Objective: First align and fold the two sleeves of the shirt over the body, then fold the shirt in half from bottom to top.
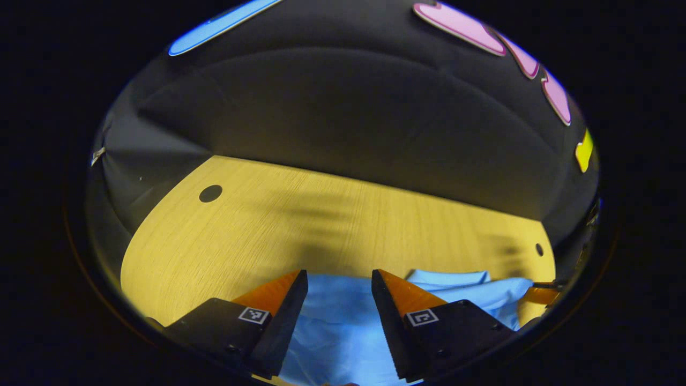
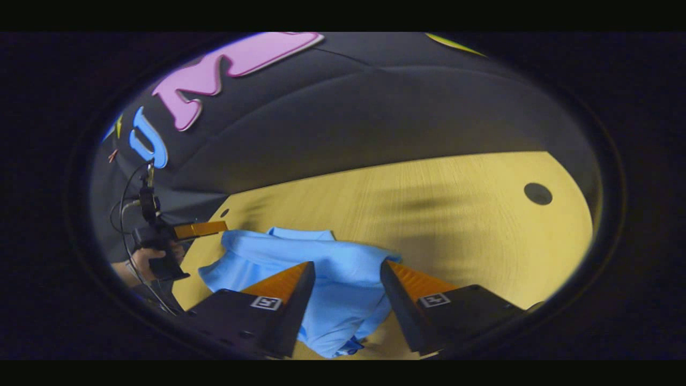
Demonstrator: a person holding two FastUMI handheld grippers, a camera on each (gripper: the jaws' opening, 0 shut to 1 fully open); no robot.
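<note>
Right gripper view: shirt (image 2: 321, 268) lies beyond the empty, wide-open right gripper (image 2: 347, 279).

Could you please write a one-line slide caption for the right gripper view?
Open right gripper poised over a crumpled blue shirt on the wooden table, left gripper at the far side.

1. In the left gripper view, the left gripper (image 1: 340, 281) has two wedge-shaped fingers on boxy black blocks; each block carries a small square black-and-white marker on its upper face.
2. The inner face of one of its fingers (image 1: 388, 327) is ridged like a saw edge, and small screws sit low on the blocks.
3. In the right gripper view, the right gripper (image 2: 347, 273) has the same build (markers on both blocks too).
4. Farther off there, a hand (image 2: 146, 259) grips a black handle, with thin dark cables looping above it.
</note>
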